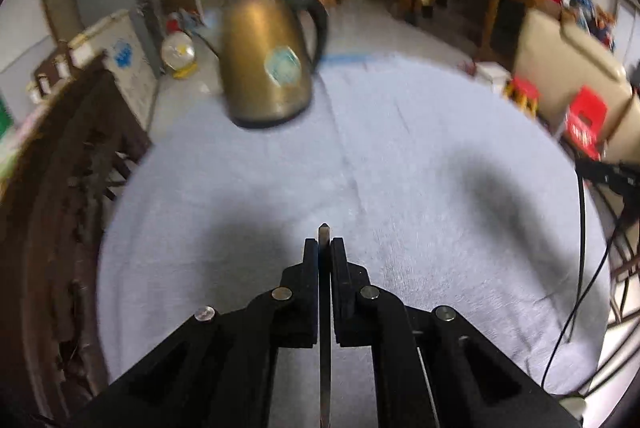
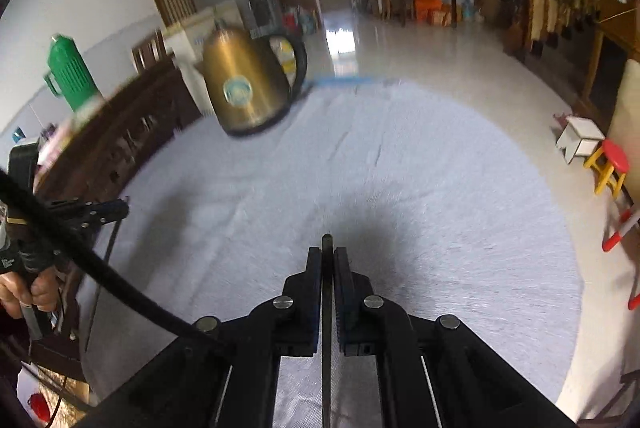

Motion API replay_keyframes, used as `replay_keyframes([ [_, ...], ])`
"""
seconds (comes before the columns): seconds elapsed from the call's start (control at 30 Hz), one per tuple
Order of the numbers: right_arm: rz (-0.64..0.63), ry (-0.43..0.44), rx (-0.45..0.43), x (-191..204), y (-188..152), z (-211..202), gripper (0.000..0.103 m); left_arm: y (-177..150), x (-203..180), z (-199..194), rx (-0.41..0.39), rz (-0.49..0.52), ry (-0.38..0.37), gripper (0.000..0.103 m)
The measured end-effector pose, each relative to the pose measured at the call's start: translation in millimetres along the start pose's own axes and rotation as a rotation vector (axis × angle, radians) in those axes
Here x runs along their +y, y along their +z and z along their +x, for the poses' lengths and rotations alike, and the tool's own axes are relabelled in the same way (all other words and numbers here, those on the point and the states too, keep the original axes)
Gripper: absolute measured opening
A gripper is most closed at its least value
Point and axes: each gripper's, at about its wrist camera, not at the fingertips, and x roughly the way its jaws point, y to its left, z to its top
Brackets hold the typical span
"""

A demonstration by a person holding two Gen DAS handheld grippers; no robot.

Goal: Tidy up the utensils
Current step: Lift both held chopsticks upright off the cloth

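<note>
A pale cloth (image 1: 400,155) covers my table, with a brass kettle (image 1: 266,63) standing at its far edge. My left gripper (image 1: 324,248) is clamped on a thin metal utensil (image 1: 324,308); my right gripper (image 2: 327,256) pinches a dark utensil (image 2: 327,292), both above bare cloth.

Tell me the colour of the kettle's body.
Brassy gold kettle with a black handle; the right wrist view shows it best.

The left hand-held gripper (image 1: 324,248) is clamped on a thin metal utensil (image 1: 324,308) whose tip pokes past its fingers, above the pale cloth-covered surface (image 1: 420,155) where a brass-coloured kettle (image 1: 266,63) stands far off.
</note>
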Motion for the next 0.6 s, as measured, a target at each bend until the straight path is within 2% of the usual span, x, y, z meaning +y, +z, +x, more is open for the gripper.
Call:
replay_keyframes([
  [0.13, 0.005, 0.01, -0.131, 4, -14, -53, 0.006, -13, 7, -58, -0.14, -0.067, 0.027, 0.006],
  [0.3, -0.004, 0.047, -0.318, 15, -47, -116, 0.006, -48, 6, -129, -0.311, -0.157, 0.061, 0.006],
  [0.47, 0.019, 0.098, -0.466, 29, -80, -161, 0.006, -86, -13, -187, -0.483, -0.229, 0.044, 0.006],
  [0.6, 0.014, 0.11, -0.555, 46, -98, -187, 0.006, -109, -34, -220, -0.592, -0.266, -0.006, 0.006],
])
